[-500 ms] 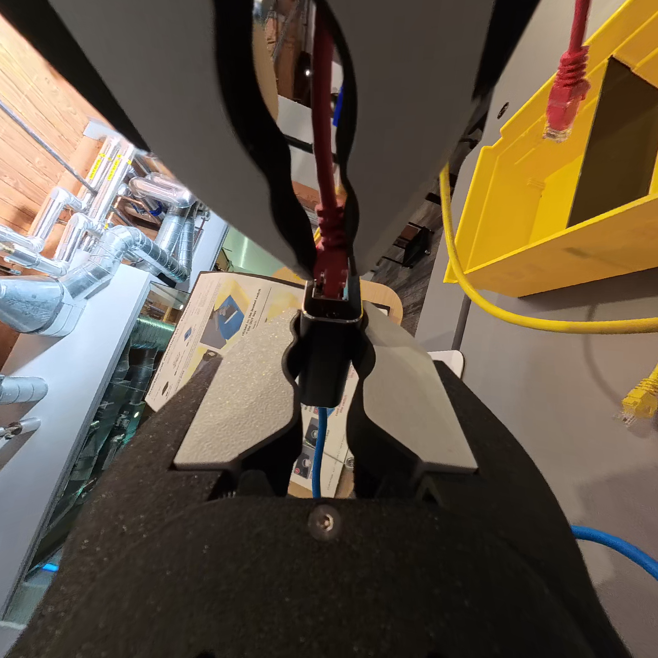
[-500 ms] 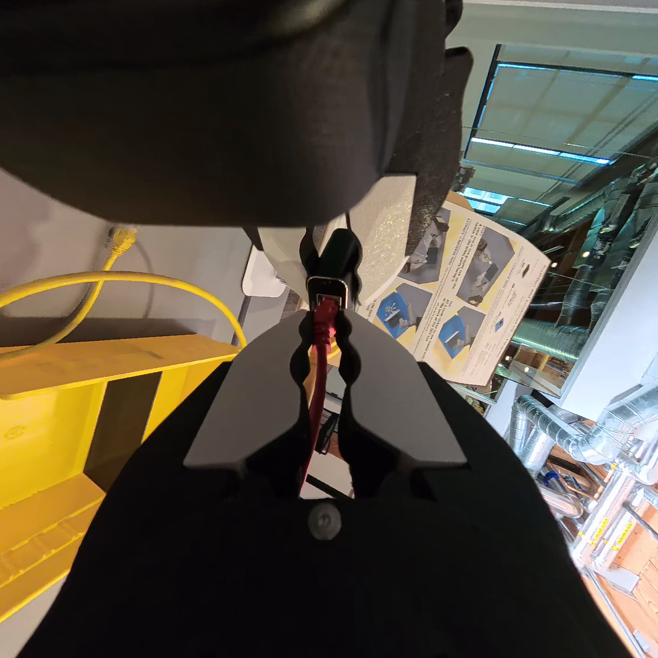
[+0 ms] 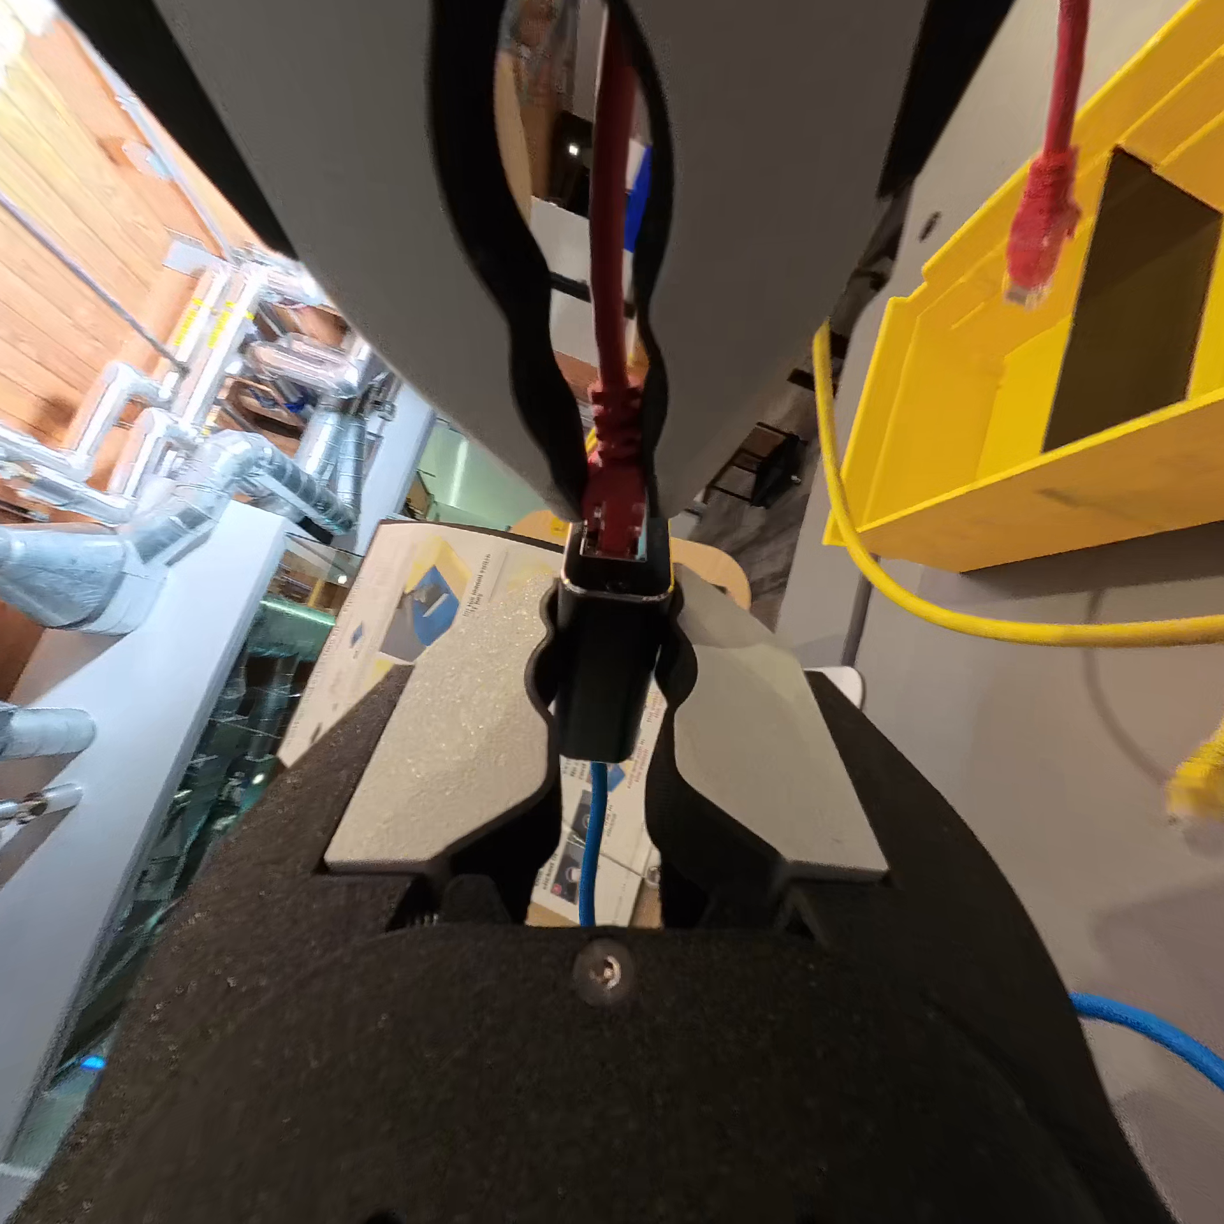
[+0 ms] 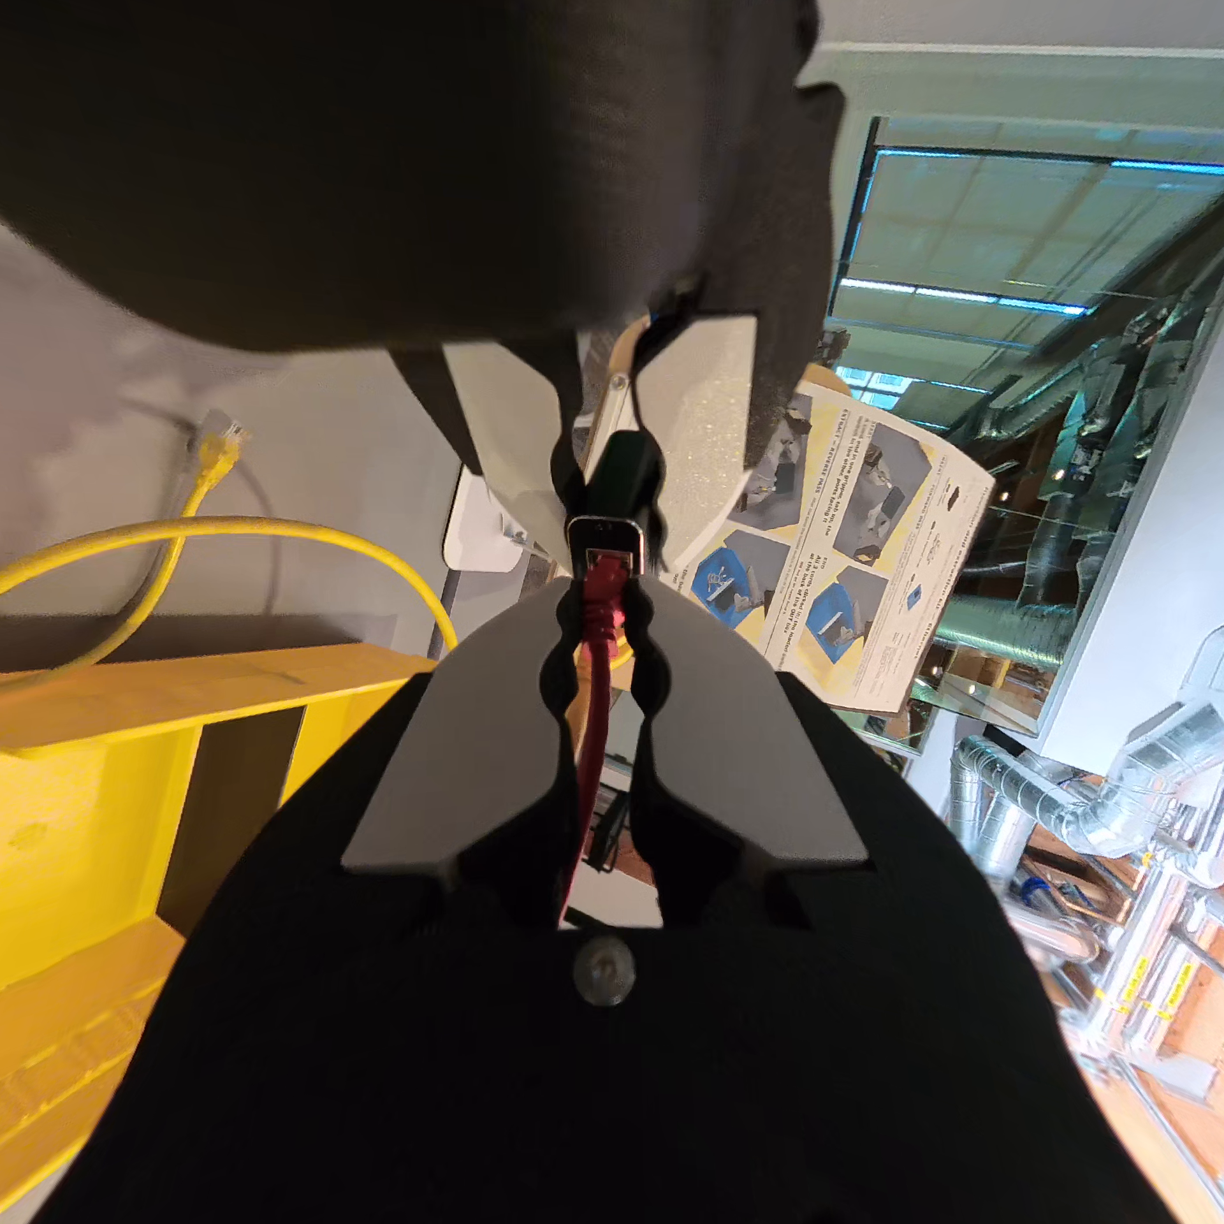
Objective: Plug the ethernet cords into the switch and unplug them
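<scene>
My left gripper is clamped on a small black coupler, which stands in for the switch; the port interior is mostly hidden by the red plug seated in its metal-rimmed mouth, and I cannot tell how deep it sits. My right gripper pinches that plug's ribbed boot, its fingers pressed together on it; the red cord runs back between them and is cut off by my own black housing. Cords counted: three colours. One blue cord exits the coupler's rear, one yellow cord loops over the grey table with its plug blurred at the frame edge, and the red cord's second plug hangs free before one yellow bin. One printed instruction sheet lies behind, partly covered. Against half a second ago: the grips are unchanged, the plug is in the port as before, and the right wrist view sits slightly closer to the coupler.
</scene>
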`<state>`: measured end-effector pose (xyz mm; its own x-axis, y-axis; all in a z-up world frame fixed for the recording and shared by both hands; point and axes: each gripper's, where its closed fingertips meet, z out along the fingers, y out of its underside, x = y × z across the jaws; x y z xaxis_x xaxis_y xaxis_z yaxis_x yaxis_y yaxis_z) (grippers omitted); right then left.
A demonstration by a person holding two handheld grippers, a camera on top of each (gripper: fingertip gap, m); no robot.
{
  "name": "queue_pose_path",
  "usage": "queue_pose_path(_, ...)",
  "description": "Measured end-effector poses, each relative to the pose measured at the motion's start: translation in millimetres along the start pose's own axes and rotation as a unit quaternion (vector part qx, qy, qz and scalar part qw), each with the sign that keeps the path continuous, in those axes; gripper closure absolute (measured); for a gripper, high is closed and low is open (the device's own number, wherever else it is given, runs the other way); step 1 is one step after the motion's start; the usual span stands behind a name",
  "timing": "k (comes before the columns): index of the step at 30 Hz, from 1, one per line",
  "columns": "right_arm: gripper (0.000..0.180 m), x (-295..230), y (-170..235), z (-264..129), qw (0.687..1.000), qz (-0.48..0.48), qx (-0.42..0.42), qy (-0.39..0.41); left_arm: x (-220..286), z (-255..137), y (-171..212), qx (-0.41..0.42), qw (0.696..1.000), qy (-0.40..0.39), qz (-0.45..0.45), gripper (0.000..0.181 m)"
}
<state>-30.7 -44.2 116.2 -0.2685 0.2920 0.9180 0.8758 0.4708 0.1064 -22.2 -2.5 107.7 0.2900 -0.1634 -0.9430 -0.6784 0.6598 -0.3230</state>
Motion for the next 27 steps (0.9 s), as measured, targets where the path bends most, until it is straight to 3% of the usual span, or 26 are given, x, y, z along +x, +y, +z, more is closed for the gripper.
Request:
queue_pose_path(5, 0.167, -0.4, -6.3, -2.6, 1.0, 0.011, 0.024, -0.006, -2.0, 2.3, -8.9, 0.001, 0.996, -0.065, 0.056, 0.148)
queue_pose_path(13, 0.167, -14.5, 0.5, 7.7, 1.0, -0.02, 0.004, -0.021, 18.0, 12.0, 3.5, -0.046, 0.999, -0.002, 0.004, 0.154)
queue_pose_path(27, 0.168, -25.4, 0.6, 4.9, 0.999, -0.009, 0.012, -0.046, 30.6, 13.2, 0.3, -0.034, 0.999, 0.03, 0.003, 0.154)
